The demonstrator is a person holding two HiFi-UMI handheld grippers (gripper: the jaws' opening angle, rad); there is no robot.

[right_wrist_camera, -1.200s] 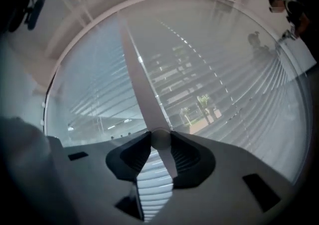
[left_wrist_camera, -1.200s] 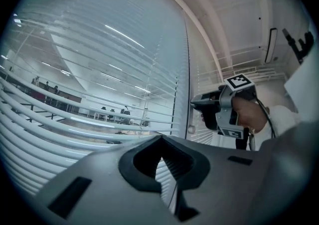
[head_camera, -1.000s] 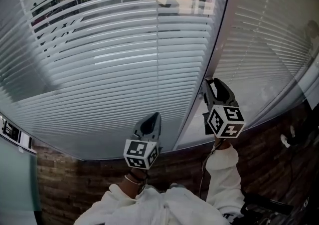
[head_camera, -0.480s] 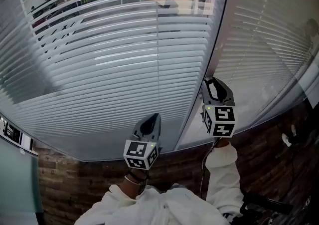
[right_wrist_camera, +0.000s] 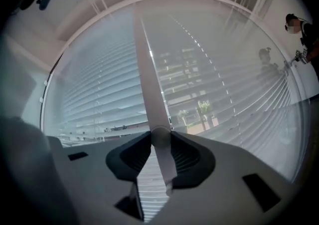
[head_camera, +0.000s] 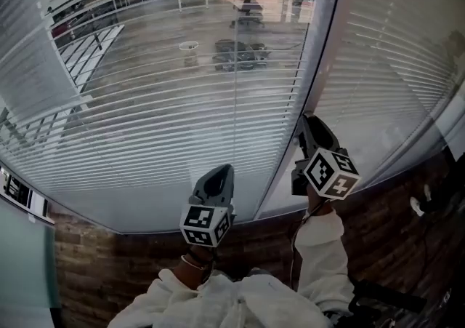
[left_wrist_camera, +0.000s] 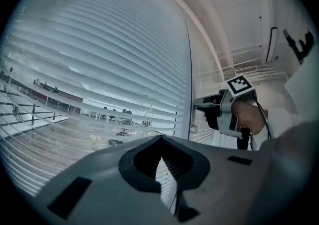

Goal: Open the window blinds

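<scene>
The right gripper (right_wrist_camera: 160, 136) is pinching the tilt wand (right_wrist_camera: 149, 84), which hangs by the frame between the two panes. Its jaws have just closed in a touch on it. The big left blind (head_camera: 167, 101) looks pretty much done, with slats near edge-on and the terrace showing through. The right blind (head_camera: 392, 65) is still a flat whitish sheet, so that's what's left. The left gripper (head_camera: 225, 171) is pressed together and empty, low in front of the left blind.

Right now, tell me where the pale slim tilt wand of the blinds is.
In the right gripper view the pale slim tilt wand runs up the middle, clamped between the right gripper's fingers, white slatted blinds on both sides.
</scene>
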